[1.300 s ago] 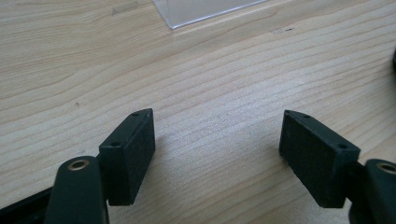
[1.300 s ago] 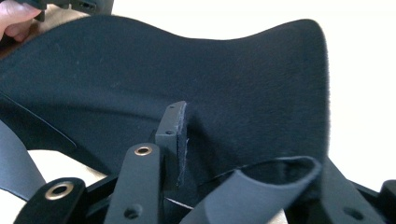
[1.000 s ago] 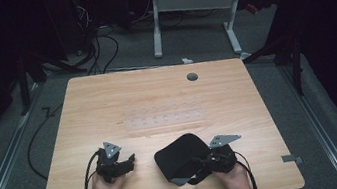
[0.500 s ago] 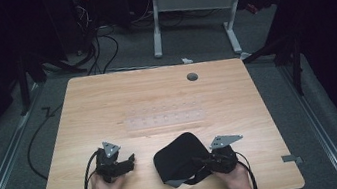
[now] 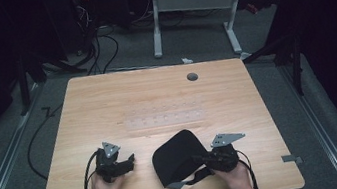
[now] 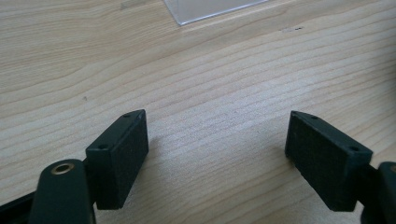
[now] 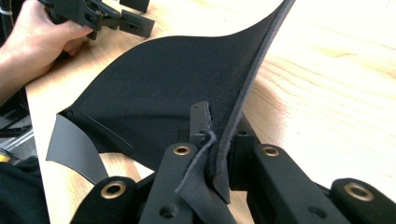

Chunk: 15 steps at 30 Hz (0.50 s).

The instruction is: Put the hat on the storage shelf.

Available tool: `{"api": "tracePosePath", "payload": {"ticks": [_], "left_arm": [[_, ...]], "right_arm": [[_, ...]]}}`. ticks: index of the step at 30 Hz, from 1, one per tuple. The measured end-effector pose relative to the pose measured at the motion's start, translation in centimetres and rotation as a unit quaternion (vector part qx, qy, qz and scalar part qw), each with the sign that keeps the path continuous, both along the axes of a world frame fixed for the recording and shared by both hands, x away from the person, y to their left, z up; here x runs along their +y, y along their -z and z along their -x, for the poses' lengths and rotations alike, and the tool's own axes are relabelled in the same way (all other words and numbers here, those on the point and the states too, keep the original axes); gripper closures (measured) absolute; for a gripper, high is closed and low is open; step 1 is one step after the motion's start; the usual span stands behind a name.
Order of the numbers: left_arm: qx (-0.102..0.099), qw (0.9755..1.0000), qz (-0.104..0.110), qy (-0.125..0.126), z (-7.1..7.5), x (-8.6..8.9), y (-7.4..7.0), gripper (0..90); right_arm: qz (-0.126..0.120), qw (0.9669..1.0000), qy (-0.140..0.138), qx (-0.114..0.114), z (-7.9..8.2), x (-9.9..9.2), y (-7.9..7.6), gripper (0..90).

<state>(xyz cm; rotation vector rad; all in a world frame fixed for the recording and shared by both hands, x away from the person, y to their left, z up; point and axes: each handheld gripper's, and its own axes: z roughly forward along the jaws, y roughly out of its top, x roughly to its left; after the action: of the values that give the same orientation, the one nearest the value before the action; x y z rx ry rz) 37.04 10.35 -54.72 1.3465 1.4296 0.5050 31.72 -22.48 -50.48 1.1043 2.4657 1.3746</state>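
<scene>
Slippage is the risk: the right claw point(image 7: 212, 154) pinches only the thin edge of the black fabric pouch point(image 5: 178, 156) lying beside the idle, open left claw point(image 5: 127, 162) on the table point(image 5: 156, 96).

Your left hand-held gripper point(image 6: 217, 154) looks down along its two black jaws at the table point(image 6: 201, 74). The jaws stand wide apart, one low at the left of the view and one low at the right, and between them you see bare light wood with its grain running across. Each pad point(image 6: 119, 156) is a flat black block with small holes along its top edge. A brass-ringed hole point(image 6: 62, 168) sits on the arm behind the left pad. At the top edge, well beyond the jaws, lies the corner of a clear plastic sheet point(image 6: 210, 8), flat on the wood.
</scene>
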Motion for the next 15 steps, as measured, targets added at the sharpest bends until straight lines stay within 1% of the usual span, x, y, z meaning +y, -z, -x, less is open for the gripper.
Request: {"api": "tracePosePath", "payload": {"ticks": [5, 10, 13, 15], "left_arm": [[-0.001, 1.0000, -0.001, -0.001, 0.0, 0.0, 0.0, 21.5], [-0.002, 1.0000, -0.001, 0.004, 0.0, -0.1, 0.0, 21.6], [-0.003, 1.0000, -0.001, 0.009, 0.2, -0.2, 0.0, 21.7], [-0.007, 0.9998, -0.009, 0.017, 0.4, -0.3, 0.0, 22.0]], "right_arm": [[-0.004, 0.9999, 0.008, 0.005, -0.1, -0.5, -0.2, 84.4], [-0.017, 0.9997, 0.015, 0.011, -0.2, -1.1, -0.6, 84.4], [-0.018, 0.9997, 0.018, 0.005, -0.1, -1.3, -1.1, 84.4], [-0.023, 0.9995, 0.019, 0.001, -0.1, -1.4, -1.5, 84.4]]}}
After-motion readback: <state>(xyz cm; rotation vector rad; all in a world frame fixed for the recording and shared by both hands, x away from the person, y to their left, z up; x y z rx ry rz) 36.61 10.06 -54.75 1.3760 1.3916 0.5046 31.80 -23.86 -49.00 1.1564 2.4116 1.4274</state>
